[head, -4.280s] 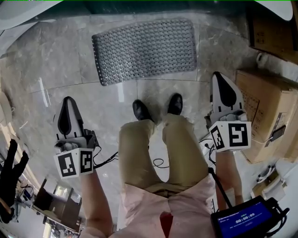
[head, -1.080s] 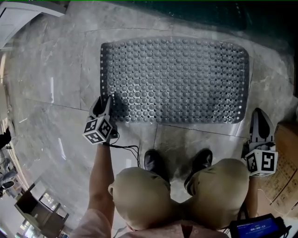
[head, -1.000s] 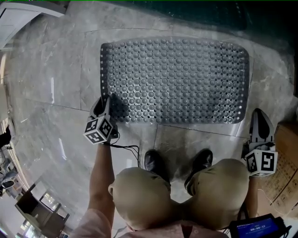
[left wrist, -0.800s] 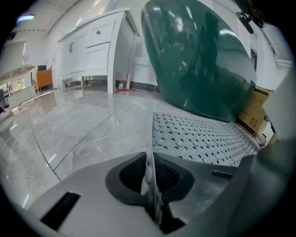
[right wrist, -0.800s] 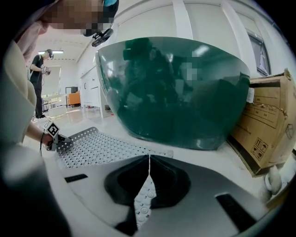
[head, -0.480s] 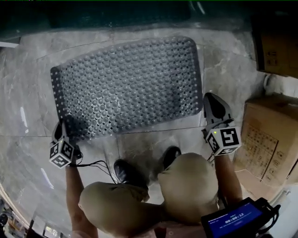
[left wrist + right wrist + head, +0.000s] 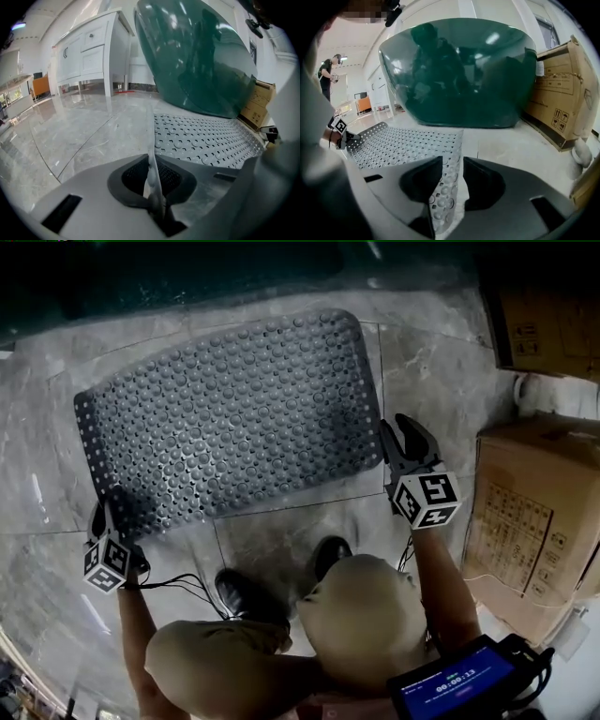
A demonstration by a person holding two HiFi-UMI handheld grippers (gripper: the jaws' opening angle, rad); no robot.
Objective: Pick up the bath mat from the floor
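Note:
The grey studded bath mat (image 7: pixel 225 413) lies flat on the marble floor in front of the person's feet. My left gripper (image 7: pixel 110 510) is at its near left corner. In the left gripper view that gripper (image 7: pixel 151 177) has just closed, and its jaws are shut on the thin edge of the mat (image 7: pixel 201 138). My right gripper (image 7: pixel 399 439) is at the near right corner. In the right gripper view its jaws (image 7: pixel 452 180) have just been opening and stand apart, with the mat's corner (image 7: pixel 447 164) rising between them, not pinched.
A dark green bathtub (image 7: pixel 459 75) stands just beyond the mat's far edge. Cardboard boxes (image 7: pixel 530 521) are stacked to the right, close to my right gripper. A white cabinet (image 7: pixel 93 51) stands far left. The person's shoes (image 7: pixel 246 592) are near the mat's front edge.
My right gripper has moved from beside the mat onto its near right corner, and its jaws have spread. The left gripper stays at the near left corner. The head view has swung left.

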